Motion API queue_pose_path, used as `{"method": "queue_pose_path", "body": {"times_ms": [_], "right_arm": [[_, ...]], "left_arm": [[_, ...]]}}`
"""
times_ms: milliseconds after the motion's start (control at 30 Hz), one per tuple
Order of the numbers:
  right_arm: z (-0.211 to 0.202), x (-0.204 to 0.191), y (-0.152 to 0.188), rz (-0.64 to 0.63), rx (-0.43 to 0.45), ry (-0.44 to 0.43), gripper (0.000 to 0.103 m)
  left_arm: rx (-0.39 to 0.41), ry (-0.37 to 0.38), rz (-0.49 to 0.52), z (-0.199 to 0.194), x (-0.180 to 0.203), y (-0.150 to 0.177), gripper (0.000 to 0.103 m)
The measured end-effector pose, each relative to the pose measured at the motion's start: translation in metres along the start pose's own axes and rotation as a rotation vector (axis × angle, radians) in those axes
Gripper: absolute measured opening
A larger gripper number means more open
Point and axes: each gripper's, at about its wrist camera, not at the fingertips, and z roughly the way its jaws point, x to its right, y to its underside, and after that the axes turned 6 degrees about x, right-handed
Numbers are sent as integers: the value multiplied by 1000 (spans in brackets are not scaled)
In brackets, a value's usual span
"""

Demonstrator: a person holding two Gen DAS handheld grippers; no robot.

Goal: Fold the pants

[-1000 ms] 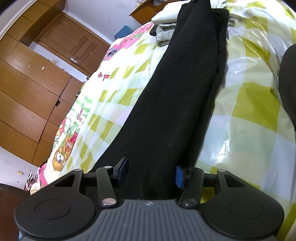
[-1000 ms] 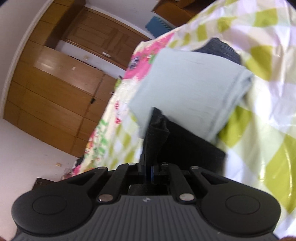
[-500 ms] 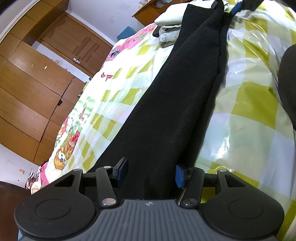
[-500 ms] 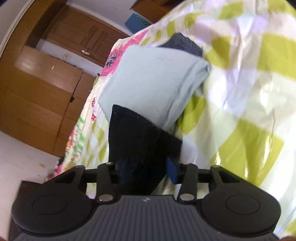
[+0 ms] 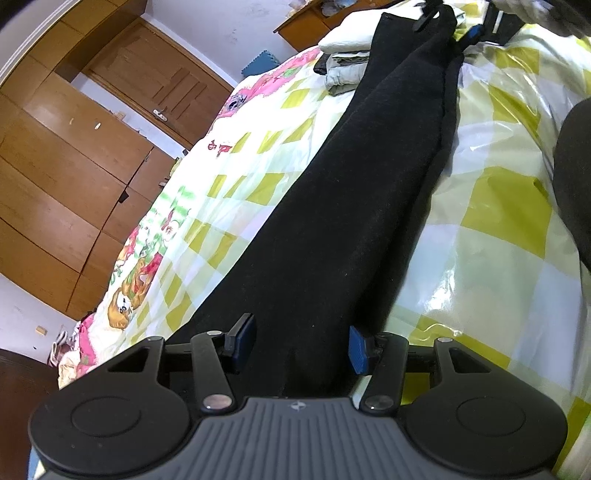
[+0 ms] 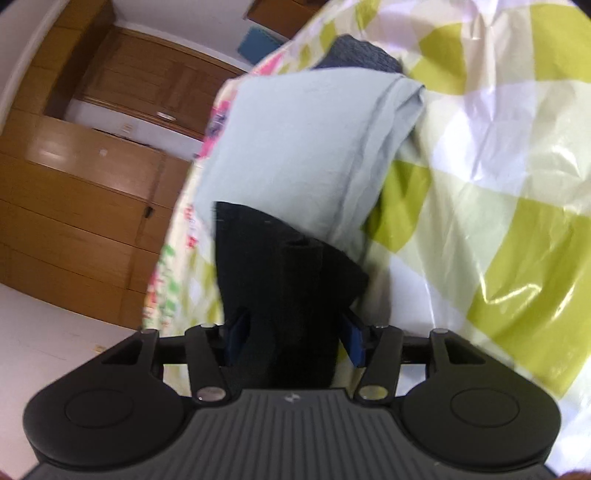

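The black pants [image 5: 354, 206] lie stretched out long on the checked bedspread [image 5: 491, 206], folded lengthwise with one leg on the other. My left gripper [image 5: 301, 345] is open, its jaws astride the near end of the pants. My right gripper [image 6: 293, 338] is open at the far end, with a bunched black end of the pants [image 6: 291, 266] between its jaws; in the left wrist view it shows small at the top [image 5: 476, 31].
A folded light grey-blue garment [image 6: 306, 147] lies just beyond the right gripper, on a dark one [image 6: 358, 55]. A stack of folded clothes [image 5: 343, 62] sits at the far end. Wooden wardrobes [image 5: 62, 155] stand left of the bed. A dark shape [image 5: 572, 184] lies at the right edge.
My right gripper was shut on the pants' end a second ago and has opened wide; the cloth now sits loose between its jaws. The left gripper has stayed open in place.
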Motion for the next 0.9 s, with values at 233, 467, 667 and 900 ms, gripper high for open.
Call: {"method": "queue_pose_path", "body": {"times_ms": [233,467,667,900], "right_arm": [[2,4,2,-19,-1,14,54],[12,3,9,37,-8,-39,55],[20,12,14,38,0,-45,13],[-17,-13,-1,67,-1,-194,10]], "left_arm": [[2,3,3,2,1,1,65],[1,1,4,-1,2,2,65],[2,1,3,-1,0,2,65],[6,-10,2,-9,-3,-4,65]]}}
